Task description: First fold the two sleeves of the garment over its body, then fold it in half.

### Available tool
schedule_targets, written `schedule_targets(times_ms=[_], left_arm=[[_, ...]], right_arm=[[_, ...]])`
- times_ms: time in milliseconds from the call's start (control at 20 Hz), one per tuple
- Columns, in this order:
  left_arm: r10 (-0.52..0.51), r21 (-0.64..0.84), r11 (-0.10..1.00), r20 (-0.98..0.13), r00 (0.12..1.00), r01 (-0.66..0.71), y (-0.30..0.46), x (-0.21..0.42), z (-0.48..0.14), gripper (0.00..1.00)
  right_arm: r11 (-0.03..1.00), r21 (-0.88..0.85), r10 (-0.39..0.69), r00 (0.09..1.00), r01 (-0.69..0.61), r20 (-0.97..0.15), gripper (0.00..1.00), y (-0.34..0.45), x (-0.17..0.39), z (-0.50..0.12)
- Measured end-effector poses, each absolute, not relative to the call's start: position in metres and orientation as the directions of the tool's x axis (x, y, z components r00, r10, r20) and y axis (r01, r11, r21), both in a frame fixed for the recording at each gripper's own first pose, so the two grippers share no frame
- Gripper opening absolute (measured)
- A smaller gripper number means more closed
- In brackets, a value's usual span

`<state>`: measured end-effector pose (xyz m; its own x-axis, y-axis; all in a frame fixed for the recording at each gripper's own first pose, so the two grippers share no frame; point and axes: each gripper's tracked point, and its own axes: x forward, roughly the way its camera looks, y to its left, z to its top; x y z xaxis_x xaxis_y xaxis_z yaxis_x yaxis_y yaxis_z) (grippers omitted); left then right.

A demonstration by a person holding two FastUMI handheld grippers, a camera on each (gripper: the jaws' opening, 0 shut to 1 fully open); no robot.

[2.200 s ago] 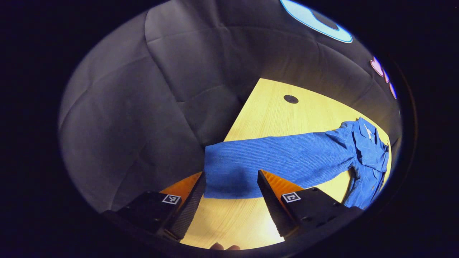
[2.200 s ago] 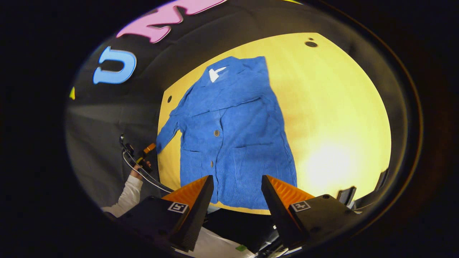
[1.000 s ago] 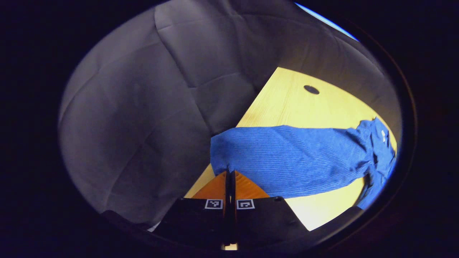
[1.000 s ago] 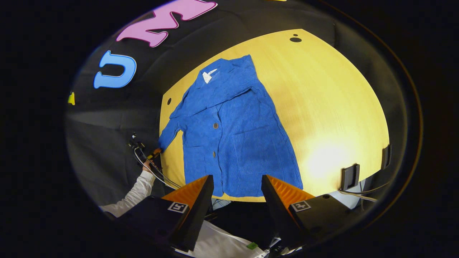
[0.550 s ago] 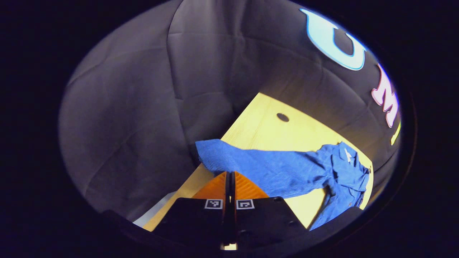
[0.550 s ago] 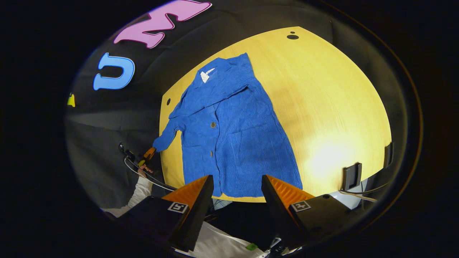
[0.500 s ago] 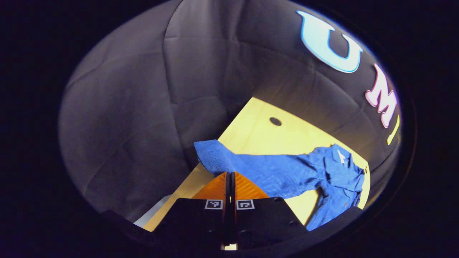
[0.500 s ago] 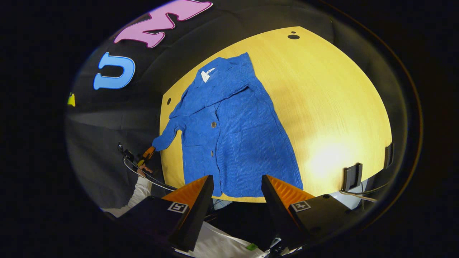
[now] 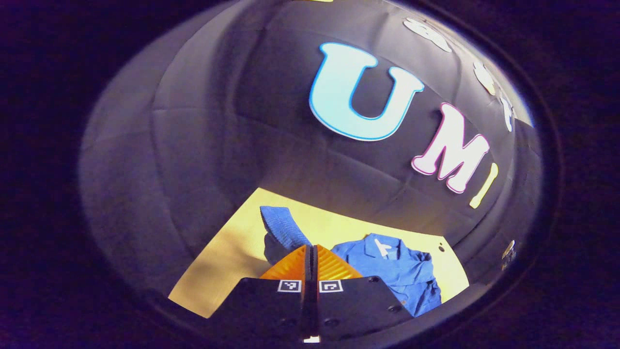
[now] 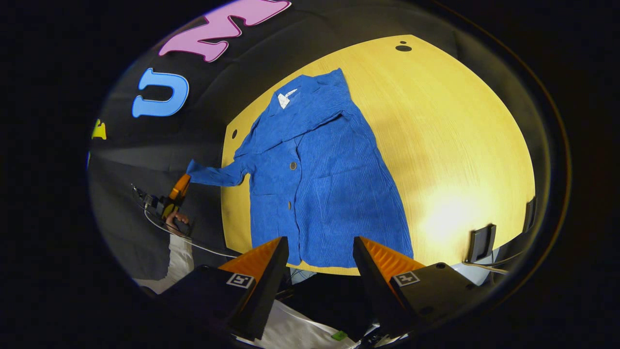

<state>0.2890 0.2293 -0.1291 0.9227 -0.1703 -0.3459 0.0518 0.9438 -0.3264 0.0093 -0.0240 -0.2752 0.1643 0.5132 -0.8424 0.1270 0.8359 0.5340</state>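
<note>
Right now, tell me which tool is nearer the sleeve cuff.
Left. The left tool is shut on the cuff, lifting it off the table. The right tool hangs open at the jacket's hem, apart from it.

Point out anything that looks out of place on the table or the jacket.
Nothing stands out. The blue jacket lies flat on the table; its sleeve is lifted off the edge, pinched by the left gripper, as folding requires.
</note>
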Motion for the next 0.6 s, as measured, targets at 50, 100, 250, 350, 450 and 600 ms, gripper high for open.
schedule_targets(times_ms=[50, 100, 250, 350, 450, 600], left_arm=[[-0.196, -0.321, 0.943, -0.338, 0.921, 0.083, 0.208, 0.295, -0.119, 0.00], [-0.220, -0.318, 0.942, -0.337, 0.916, 0.109, 0.186, 0.299, -0.111, 0.00], [-0.301, -0.308, 0.930, -0.331, 0.894, 0.199, 0.114, 0.314, -0.086, 0.00], [-0.347, -0.260, 0.928, -0.339, 0.874, 0.267, 0.057, 0.322, -0.081, 0.00], [-0.403, -0.259, 0.909, -0.352, 0.845, 0.326, 0.002, 0.332, -0.077, 0.00], [-0.478, -0.304, 0.873, -0.383, 0.791, 0.381, -0.083, 0.345, -0.086, 0.00]], right_arm=[[0.835, 0.535, 0.513, 0.170, 0.128, -0.841, 0.88, -0.029, 0.008, -0.275], [0.835, 0.534, 0.512, 0.174, 0.129, -0.841, 0.88, -0.034, 0.006, -0.274], [0.835, 0.534, 0.507, 0.193, 0.131, -0.840, 0.88, -0.052, 0.004, -0.273], [0.833, 0.536, 0.505, 0.205, 0.139, -0.838, 0.88, -0.063, 0.003, -0.275], [0.830, 0.537, 0.503, 0.214, 0.149, -0.837, 0.88, -0.074, 0.002, -0.279], [0.830, 0.535, 0.498, 0.220, 0.160, -0.839, 0.88, -0.090, 0.001, -0.287]])
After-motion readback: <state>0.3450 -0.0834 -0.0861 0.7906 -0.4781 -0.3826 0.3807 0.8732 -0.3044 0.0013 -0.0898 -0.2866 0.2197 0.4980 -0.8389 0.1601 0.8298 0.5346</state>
